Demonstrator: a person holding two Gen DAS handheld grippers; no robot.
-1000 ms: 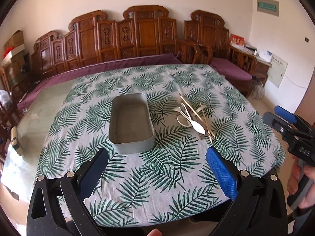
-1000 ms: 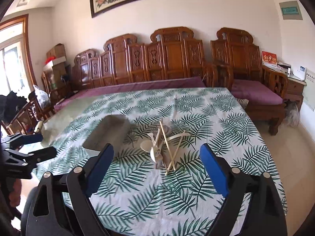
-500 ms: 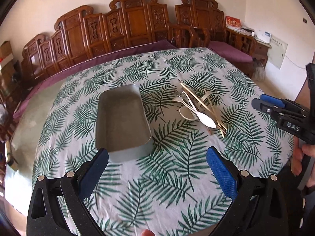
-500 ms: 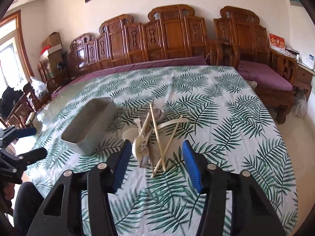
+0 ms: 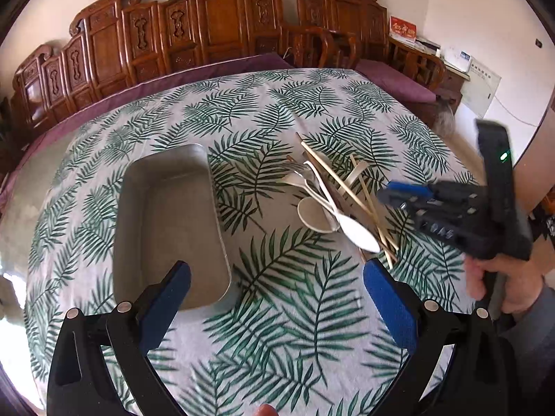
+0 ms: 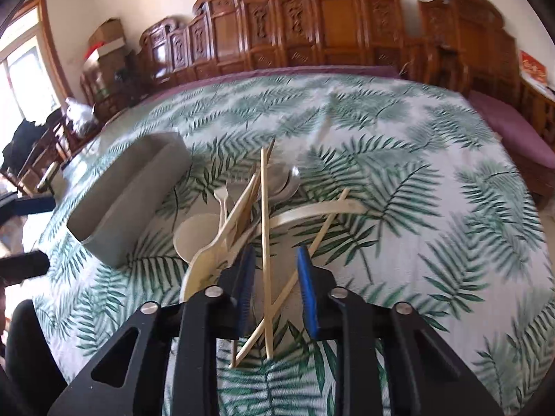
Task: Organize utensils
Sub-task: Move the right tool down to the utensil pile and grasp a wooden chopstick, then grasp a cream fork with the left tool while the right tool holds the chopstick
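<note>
Carved wooden benches (image 5: 215, 24) lining a pale wall (image 5: 492, 34)
Daylight is streaming through a window (image 6: 24, 69) at left; purple cushions (image 6: 513, 131) are lying on the seats.

My left view looks steeply down over the surface (image 5: 312, 312), tray (image 5: 166, 222) near. My right view sits close above the utensils (image 6: 263, 215). Both share tray (image 6: 128, 194), utensils (image 5: 333, 204) and carved bench (image 5: 208, 31).

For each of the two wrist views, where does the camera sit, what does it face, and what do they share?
Left wrist: behind the open left gripper, looking down over the grey tray; right hand at the right edge.
Right wrist: behind the right gripper, closing around chopsticks.
Shared: tray, utensil pile, leaf tablecloth.
</note>
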